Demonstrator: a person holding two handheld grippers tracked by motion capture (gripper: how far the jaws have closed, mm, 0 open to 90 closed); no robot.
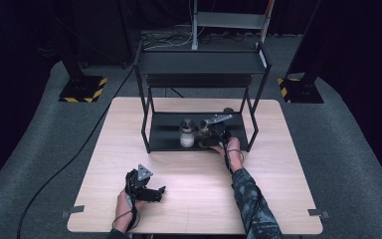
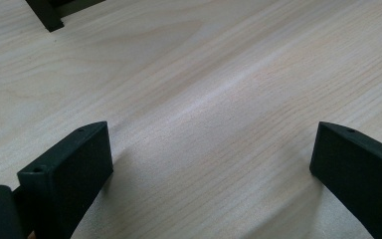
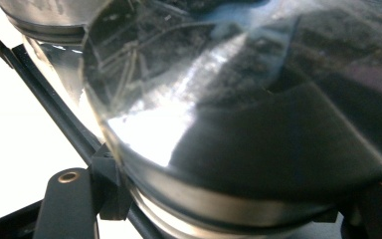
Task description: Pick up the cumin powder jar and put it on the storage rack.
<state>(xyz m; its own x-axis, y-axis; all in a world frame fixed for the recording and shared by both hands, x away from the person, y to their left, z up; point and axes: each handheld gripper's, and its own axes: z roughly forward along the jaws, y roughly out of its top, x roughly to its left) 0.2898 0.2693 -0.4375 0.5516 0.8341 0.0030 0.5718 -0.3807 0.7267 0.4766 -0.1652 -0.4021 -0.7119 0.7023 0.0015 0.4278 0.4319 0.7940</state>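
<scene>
Mostly blocked, rt tongs [image 1: 210,133] on dark jar [image 3: 238,124], contents unclear

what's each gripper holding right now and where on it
The right gripper is shut on the dark glass jar on the rack's lower shelf, its fingers clamping the jar's sides near the metal band. The left gripper holds nothing, open over the table.

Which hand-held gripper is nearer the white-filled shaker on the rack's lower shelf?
Right. The right hand-held gripper is on the lower shelf, right beside the white-filled shaker, shut on a dark jar. The left hand-held gripper rests open on the table, well short of the rack.
</scene>
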